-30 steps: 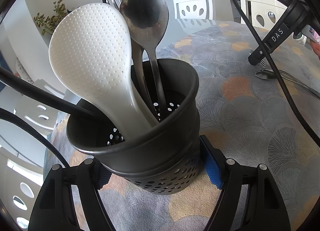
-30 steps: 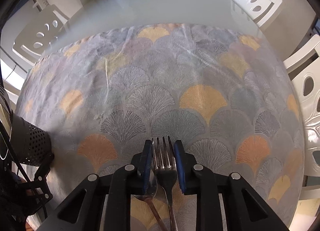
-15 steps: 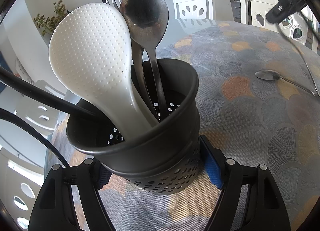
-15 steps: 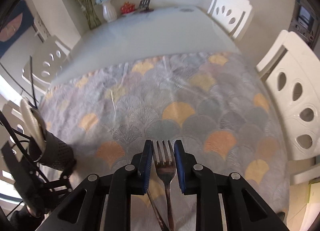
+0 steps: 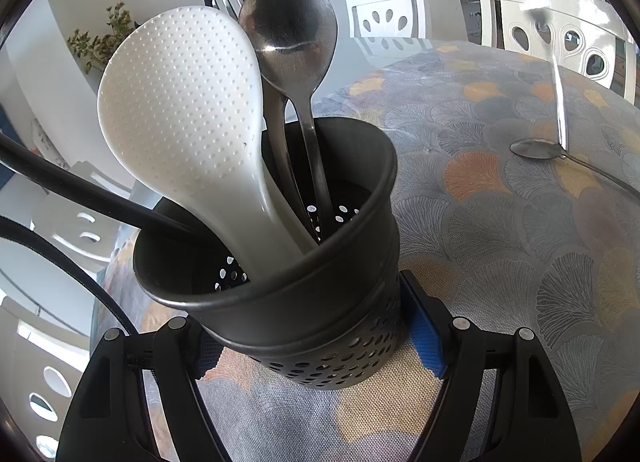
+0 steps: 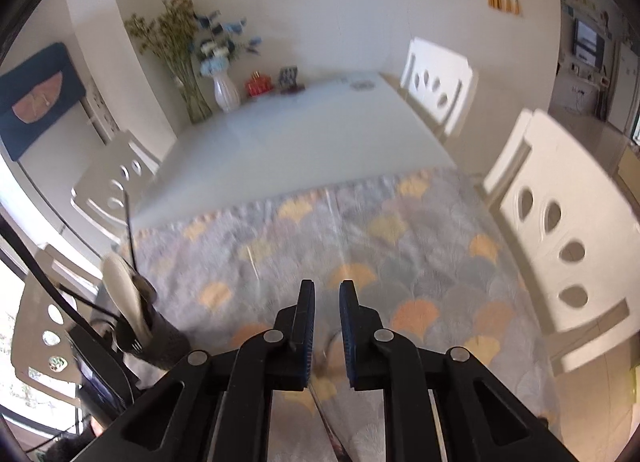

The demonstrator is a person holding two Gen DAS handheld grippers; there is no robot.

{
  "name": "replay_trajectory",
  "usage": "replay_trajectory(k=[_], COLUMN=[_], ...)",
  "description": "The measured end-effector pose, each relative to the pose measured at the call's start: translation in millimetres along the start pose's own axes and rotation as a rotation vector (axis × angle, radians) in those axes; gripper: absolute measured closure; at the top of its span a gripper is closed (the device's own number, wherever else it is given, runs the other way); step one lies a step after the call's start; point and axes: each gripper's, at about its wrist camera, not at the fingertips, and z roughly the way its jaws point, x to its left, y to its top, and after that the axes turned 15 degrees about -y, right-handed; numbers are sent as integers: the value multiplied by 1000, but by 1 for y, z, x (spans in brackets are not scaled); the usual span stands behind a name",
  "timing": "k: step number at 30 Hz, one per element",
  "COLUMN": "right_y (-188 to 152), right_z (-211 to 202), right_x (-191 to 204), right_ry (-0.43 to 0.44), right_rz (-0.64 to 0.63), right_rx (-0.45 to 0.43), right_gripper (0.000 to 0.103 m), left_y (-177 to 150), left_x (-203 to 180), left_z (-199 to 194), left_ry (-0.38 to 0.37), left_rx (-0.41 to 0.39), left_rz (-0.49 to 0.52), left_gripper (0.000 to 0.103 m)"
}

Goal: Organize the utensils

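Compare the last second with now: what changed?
The right gripper rose higher over the tablecloth. The fork's tines no longer show between its fingers, and a blurred streak above the lying spoon may be the fork. The left gripper stays clamped on the utensil holder.

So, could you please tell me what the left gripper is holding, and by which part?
The left gripper holds the black utensil holder, clamped by its lower perforated wall, one pad on each side.
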Motion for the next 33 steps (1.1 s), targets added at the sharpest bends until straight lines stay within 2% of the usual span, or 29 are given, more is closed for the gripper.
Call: replay_trajectory(k=[4, 7, 9, 10, 11, 14, 17, 21, 25, 27, 29, 30, 33], right_y=[21, 27, 25, 23, 20, 11, 2, 1, 9, 11, 9, 10, 8], right_z=[-9, 3, 25, 40, 50, 90, 135, 168, 198, 214, 222, 220, 215], right_x=[8, 9, 4, 0, -5, -21, -25, -20, -16, -15, -12, -8, -1], right_ry=[3, -16, -22, -24, -33, -90, -126, -138, -201, -230, -281, -311, -320], right_rz=[-17, -26, -18, -3, 17, 70, 90, 105, 167, 206, 207, 194, 168], right_rx=[-53, -9, 66, 104, 120, 194, 315, 340, 366, 392, 392, 364, 333], right_gripper=[91, 88, 67, 49, 46, 46, 48, 48, 48, 55, 76, 82, 82], left_y=[0, 0, 0, 0, 0, 0, 0, 0, 1, 1, 1, 2, 2], left_x=[0, -1, 0, 0, -1, 0, 0, 2, 3, 3, 4, 4, 4], left_z=[0, 0, 0, 0, 0, 0, 1, 0, 0, 0, 0, 0, 0], left_ry=[0, 1, 0, 0, 0, 0, -2, -5, -6, -7, -8, -9, -9], left_rx=[0, 0, 0, 0, 0, 0, 0, -1, 0, 0, 1, 1, 1], left_rz=[0, 0, 0, 0, 0, 0, -2, -5, -6, -8, -10, -10, -10], left_gripper=[28, 28, 28, 28, 28, 28, 28, 28, 27, 27, 27, 27, 27])
